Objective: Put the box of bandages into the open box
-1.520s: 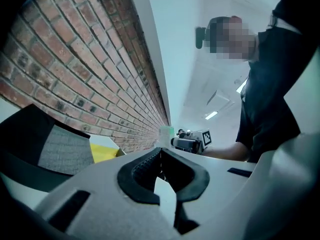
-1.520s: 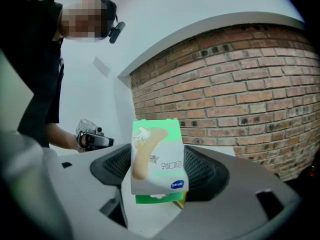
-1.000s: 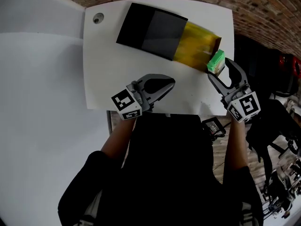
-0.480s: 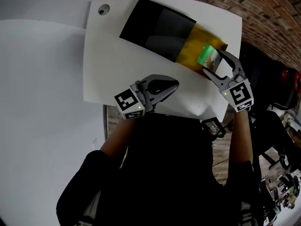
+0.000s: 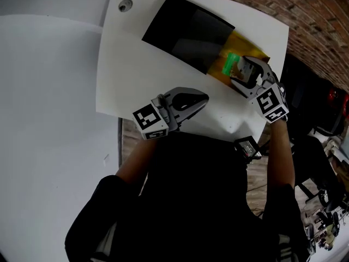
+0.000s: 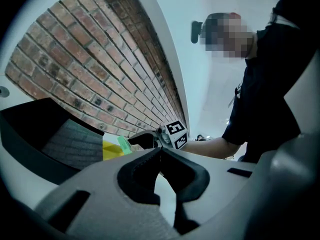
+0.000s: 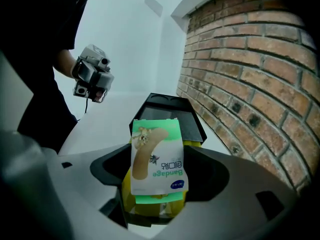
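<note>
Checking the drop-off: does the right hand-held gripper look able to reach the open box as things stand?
Likely yes. The right hand-held gripper, shut on the bandage box, hangs at the yellow mouth of the open box, with nothing between them.

One word reads — "Bandage", upside down on the box of bandages [image 7: 156, 161].

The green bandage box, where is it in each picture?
Head view: upper right, the bandage box is held by the right gripper, seen against the open box's yellow end.
Left gripper view: a small green bit left of centre.
Right gripper view: dead centre, gripped by both jaws.
Shared landmark: the black open box.
</note>
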Motion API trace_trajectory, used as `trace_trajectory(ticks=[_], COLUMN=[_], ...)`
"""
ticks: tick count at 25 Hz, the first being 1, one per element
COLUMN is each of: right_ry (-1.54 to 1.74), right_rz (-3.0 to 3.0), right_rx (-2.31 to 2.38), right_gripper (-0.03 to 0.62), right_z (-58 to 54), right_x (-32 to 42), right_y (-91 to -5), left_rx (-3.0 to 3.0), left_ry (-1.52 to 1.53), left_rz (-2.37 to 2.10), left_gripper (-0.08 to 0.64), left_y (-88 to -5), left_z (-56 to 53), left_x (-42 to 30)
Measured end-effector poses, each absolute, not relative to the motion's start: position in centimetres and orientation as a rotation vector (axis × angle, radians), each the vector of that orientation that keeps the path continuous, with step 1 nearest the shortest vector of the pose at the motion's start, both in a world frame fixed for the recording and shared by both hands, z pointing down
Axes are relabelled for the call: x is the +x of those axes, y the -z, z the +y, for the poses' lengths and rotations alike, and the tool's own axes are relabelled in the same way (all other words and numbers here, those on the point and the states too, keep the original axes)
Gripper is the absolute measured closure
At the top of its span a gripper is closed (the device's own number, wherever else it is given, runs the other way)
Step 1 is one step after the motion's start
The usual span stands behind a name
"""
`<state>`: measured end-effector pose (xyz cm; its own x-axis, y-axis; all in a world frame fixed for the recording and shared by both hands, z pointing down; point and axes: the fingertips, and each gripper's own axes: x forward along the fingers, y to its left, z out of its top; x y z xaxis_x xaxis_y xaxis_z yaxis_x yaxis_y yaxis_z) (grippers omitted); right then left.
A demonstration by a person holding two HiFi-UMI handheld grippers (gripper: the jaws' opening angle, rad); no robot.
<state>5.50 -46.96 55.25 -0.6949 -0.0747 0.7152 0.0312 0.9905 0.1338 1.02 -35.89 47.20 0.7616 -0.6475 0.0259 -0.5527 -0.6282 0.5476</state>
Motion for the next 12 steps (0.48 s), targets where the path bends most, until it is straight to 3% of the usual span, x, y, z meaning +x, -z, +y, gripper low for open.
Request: trace_trajectory(ticks=[12], right_ry=[0.214], right_rz=[-2.148], right_rx=[-0.113], right_gripper=[0.262], right_z=[-46.3], right_x=[5.2], right_y=[-60.3], left_rx=[2.384], left_ry=[0.233], left_rz=[-0.952], left_gripper=[0.545], left_y=[-47.9], left_z=[-35.4], left_x=[0.3])
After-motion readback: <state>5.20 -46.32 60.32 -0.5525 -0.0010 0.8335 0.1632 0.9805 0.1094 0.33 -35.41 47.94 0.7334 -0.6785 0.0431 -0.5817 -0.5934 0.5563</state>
